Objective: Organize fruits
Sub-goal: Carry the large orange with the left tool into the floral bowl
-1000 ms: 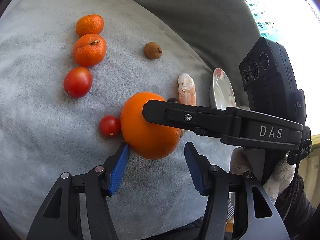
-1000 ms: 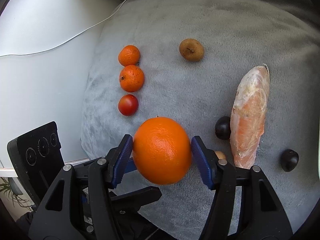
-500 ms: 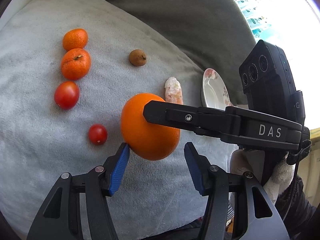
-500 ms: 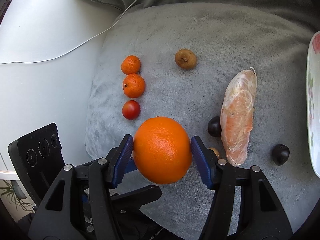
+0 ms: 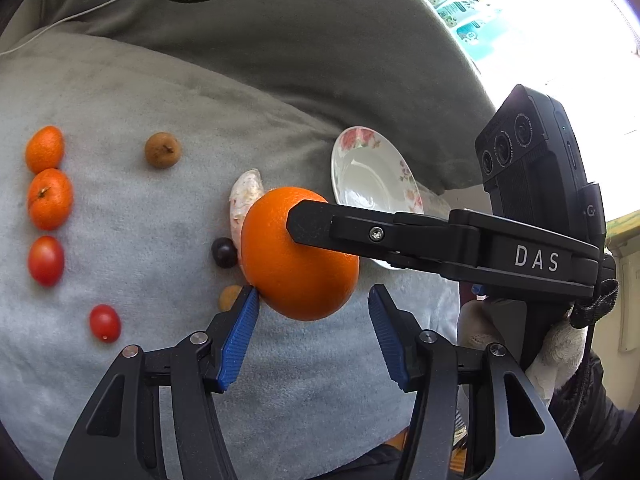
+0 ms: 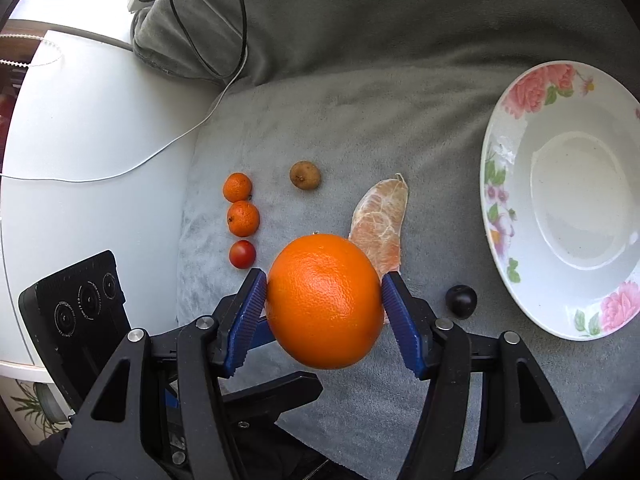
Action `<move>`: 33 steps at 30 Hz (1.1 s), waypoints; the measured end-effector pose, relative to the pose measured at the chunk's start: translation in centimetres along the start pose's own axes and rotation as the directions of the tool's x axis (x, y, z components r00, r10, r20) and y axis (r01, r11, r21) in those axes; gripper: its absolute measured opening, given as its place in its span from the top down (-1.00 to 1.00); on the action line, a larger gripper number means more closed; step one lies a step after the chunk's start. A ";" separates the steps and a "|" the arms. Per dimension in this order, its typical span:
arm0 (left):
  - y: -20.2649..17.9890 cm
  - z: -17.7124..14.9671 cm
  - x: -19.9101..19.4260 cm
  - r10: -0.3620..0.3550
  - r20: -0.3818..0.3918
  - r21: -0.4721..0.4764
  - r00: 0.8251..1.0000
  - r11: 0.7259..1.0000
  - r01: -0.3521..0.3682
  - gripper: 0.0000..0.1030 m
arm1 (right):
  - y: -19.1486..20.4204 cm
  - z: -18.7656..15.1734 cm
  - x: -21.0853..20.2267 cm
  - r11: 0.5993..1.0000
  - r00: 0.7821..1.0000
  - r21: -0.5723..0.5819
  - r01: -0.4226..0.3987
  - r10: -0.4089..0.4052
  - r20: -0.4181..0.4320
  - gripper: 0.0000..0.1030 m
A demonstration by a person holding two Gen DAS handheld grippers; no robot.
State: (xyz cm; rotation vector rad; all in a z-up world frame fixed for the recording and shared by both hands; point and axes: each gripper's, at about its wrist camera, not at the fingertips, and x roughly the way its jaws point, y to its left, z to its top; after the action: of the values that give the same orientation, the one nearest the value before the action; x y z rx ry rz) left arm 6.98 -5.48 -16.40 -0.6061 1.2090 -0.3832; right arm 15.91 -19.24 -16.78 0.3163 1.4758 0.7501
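The large round orange point(image 6: 324, 300) sits clamped between my right gripper's point(image 6: 324, 302) blue pads, lifted clear of the grey plush cushion point(image 6: 320, 140). From it, the white floral-rimmed plate point(image 6: 516, 264) lies at about two o'clock in the right wrist view, empty and nearer this hand. My left gripper point(image 5: 310, 334) hangs just beneath the orange, jaws apart, gripping nothing. I judge the carry goes rightward to the plate.
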 end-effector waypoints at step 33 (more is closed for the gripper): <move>-7.9 3.8 9.1 -0.073 -0.104 0.108 0.992 0.991 0.084 -0.07 | -10.5 0.4 -7.1 0.976 0.989 0.215 0.024 -0.054 0.136 -0.22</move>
State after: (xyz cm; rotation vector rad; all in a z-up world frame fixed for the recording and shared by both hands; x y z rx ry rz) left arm 13.82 -16.01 -17.47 -0.5433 1.2526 -0.5497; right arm 19.52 -31.33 -17.73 0.4923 1.4254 0.5275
